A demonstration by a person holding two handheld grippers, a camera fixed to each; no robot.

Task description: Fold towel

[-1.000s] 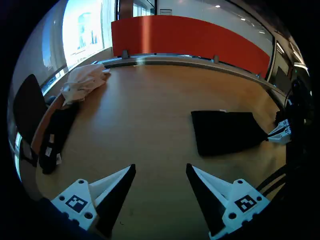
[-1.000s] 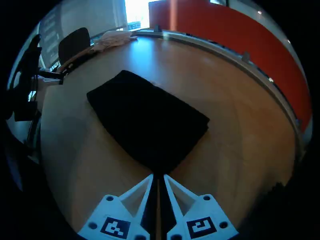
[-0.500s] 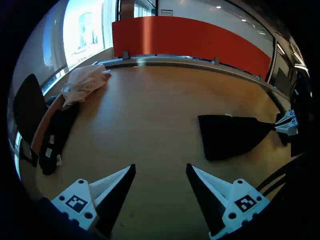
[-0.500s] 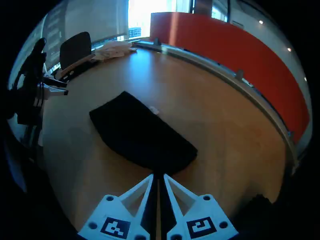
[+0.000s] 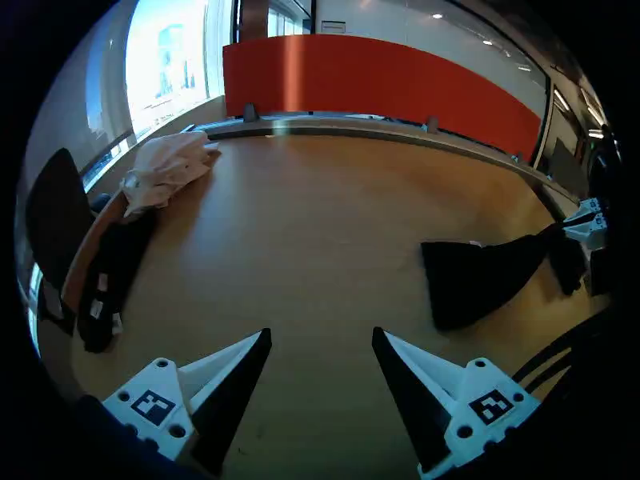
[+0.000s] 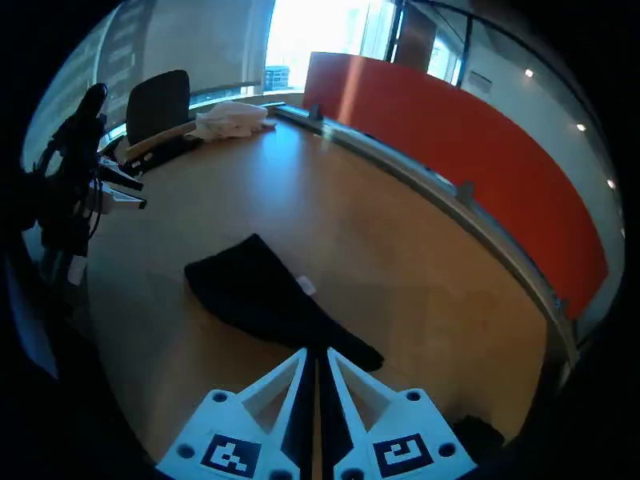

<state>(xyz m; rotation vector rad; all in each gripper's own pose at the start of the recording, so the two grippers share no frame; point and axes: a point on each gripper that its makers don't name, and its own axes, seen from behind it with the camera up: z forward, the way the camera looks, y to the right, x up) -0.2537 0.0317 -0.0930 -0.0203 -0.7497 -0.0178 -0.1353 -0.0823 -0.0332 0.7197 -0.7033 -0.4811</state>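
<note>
A black towel [image 6: 264, 300] lies partly on the wooden table [image 6: 240, 192], one corner lifted off it and stretched up into my right gripper [image 6: 318, 360], which is shut on that corner. In the left gripper view the same black towel [image 5: 472, 276] rises toward the right gripper [image 5: 586, 227] at the far right. My left gripper [image 5: 320, 340] hangs open over bare wood at the near side, well left of the towel, with nothing between its fingers. In the right gripper view the left gripper [image 6: 120, 192] shows at the far left.
A pale crumpled cloth [image 5: 164, 164] lies at the table's far left corner, with a dark cloth [image 5: 112, 272] along the left edge near a dark chair [image 5: 52, 216]. An orange partition [image 5: 376, 80] runs behind the table's far edge.
My right gripper has risen and pulled back with the towel's corner. The towel has been dragged to the right and lifted, so less of it lies flat. My left gripper has not moved.
</note>
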